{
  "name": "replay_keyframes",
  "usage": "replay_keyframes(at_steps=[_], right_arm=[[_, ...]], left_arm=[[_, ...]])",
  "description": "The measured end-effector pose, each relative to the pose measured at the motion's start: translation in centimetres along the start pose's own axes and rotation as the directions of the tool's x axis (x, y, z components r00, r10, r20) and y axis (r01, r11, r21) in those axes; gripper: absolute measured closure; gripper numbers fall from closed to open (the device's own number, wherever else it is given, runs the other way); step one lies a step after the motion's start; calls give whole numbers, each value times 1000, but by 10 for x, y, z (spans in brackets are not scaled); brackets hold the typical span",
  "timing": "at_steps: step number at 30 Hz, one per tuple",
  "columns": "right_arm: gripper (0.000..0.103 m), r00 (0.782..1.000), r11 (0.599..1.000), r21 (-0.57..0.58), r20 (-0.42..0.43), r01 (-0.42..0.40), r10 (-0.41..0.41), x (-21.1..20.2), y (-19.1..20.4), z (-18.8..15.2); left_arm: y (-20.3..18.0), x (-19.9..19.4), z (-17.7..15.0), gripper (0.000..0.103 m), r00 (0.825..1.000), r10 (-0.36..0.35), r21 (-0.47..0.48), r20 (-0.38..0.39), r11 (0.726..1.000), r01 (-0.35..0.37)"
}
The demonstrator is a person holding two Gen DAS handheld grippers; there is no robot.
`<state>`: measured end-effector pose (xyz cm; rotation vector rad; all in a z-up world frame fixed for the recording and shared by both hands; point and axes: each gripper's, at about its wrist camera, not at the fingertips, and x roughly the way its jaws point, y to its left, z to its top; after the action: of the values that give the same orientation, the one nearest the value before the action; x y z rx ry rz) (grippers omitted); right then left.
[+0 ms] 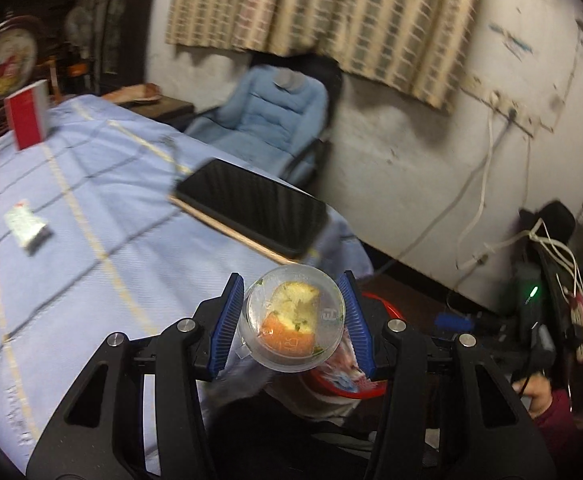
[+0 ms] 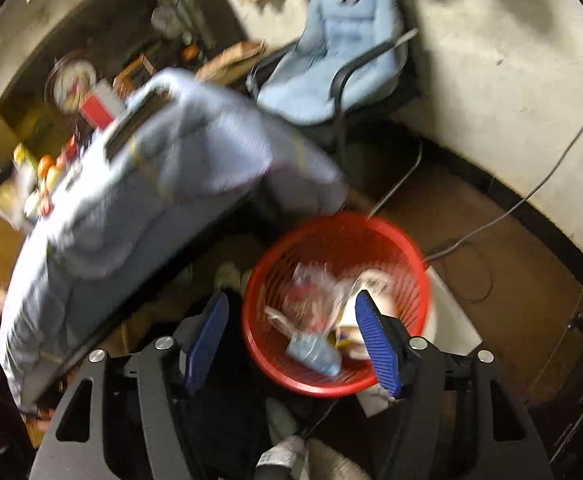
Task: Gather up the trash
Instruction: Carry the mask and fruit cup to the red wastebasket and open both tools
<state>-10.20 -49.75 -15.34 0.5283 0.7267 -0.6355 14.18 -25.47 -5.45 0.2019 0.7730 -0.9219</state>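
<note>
Left gripper [image 1: 291, 326] clamps a clear round plastic cup [image 1: 291, 320] of leftover food; right gripper [image 2: 291, 344] stands wide and empty.

The cup looks light, thin-walled, crushable and slick: best held across its sides, gently. It hangs off the table's edge, with the red mesh plastic wastebasket [image 2: 395, 240] at five o'clock beneath.

In the left claw [image 1: 291, 322] sits a lidded cup [image 1: 292, 317] beyond the desk [image 1: 91, 208] corner, above the basket [image 2: 391, 240] on the floor right of the desk, a phone [image 1: 251, 206] lying on that corner, a chair [image 1: 269, 120] behind, and the right claw [image 2: 291, 342] over the basket's wrappers [image 2: 315, 300].
</note>
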Motion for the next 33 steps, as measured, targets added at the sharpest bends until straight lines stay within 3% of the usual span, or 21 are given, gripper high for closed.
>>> replay_keyframes(at_steps=[8,15,18,20,24,33], right_arm=[[35,991,998,66,130,11,-20,-29,-32,11],[35,988,994,108,149,23,-39,-35,-58,10],[35,989,991,136,145,14,-34,-33,-70,8],[35,989,989,151,146,3,-26,-32,-76,8],[35,988,989,151,150,-3,-19,-32,-74,7],[35,986,997,77,164,-21,8,-41,-42,13]], left_arm=[[-67,71,-7,54,987,-82,111,-140,989,98],[-115,134,-27,53,948,-137,157,-287,970,188],[-126,153,-41,31,930,-120,173,-348,966,190],[-127,156,-48,23,930,-99,177,-354,969,171],[-118,152,-45,21,934,-92,152,-346,977,152],[-96,118,-26,16,969,-59,122,-239,988,90]])
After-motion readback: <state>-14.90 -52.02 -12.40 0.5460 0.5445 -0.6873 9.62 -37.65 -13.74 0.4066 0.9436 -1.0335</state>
